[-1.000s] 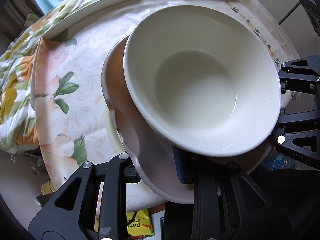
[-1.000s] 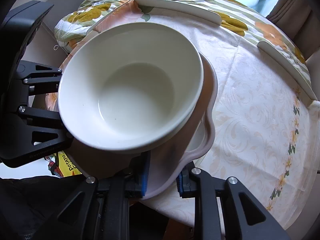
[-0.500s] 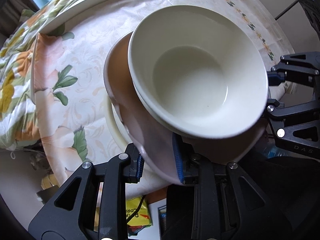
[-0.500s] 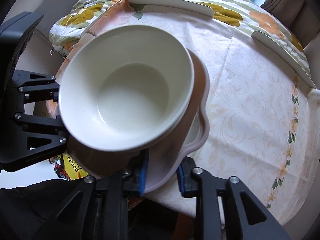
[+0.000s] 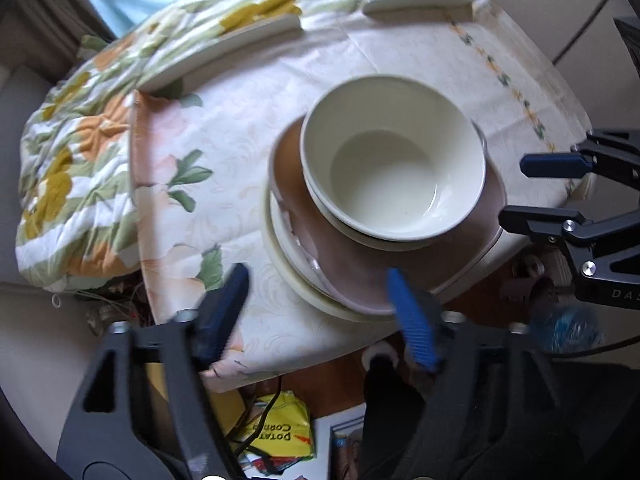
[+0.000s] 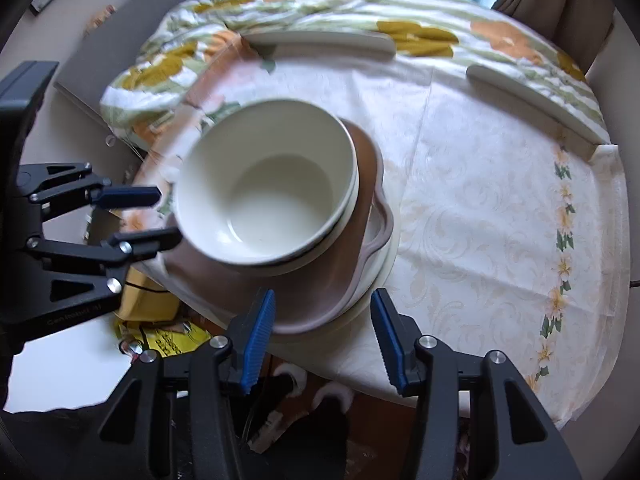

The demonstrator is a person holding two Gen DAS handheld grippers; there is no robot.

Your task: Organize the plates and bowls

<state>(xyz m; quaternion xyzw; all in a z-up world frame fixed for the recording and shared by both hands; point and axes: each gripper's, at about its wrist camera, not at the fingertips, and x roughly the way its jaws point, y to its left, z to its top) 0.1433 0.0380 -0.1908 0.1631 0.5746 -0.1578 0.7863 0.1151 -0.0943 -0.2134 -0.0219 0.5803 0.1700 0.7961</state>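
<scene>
Round and draped in a pale flowered cloth, the surface (image 5: 248, 176) fills the left wrist view, with a crumpled floral blanket (image 5: 76, 168) beyond its far edge. Near the front edge stands one stack: a cream bowl (image 5: 394, 176) nested in a second bowl, on a pinkish-brown plate (image 5: 352, 268), on a cream plate (image 5: 280, 256) at the bottom. The left gripper (image 5: 316, 312) hangs over the front of the stack; its jaws have just been opening and now stand wide, with nothing pressed between them. The right gripper (image 5: 540, 190) shows at the right, clear of the plates. A yellow snack bag (image 5: 280, 436) lies on the floor below.

Seen from the right wrist, the same stack sits at the near left of the surface (image 6: 480, 200), the bowl (image 6: 268, 184) on top and the pinkish-brown plate (image 6: 320, 300) beneath. The right gripper (image 6: 324, 336) has also just been opening; its jaws are partly apart, straddling the plate rim without touching it. The left gripper (image 6: 160, 216) is free beside the bowl.

Stacking looks done, and the release too. Two long pale pieces (image 6: 320, 42) remain at the far edge; what they are I cannot tell.
</scene>
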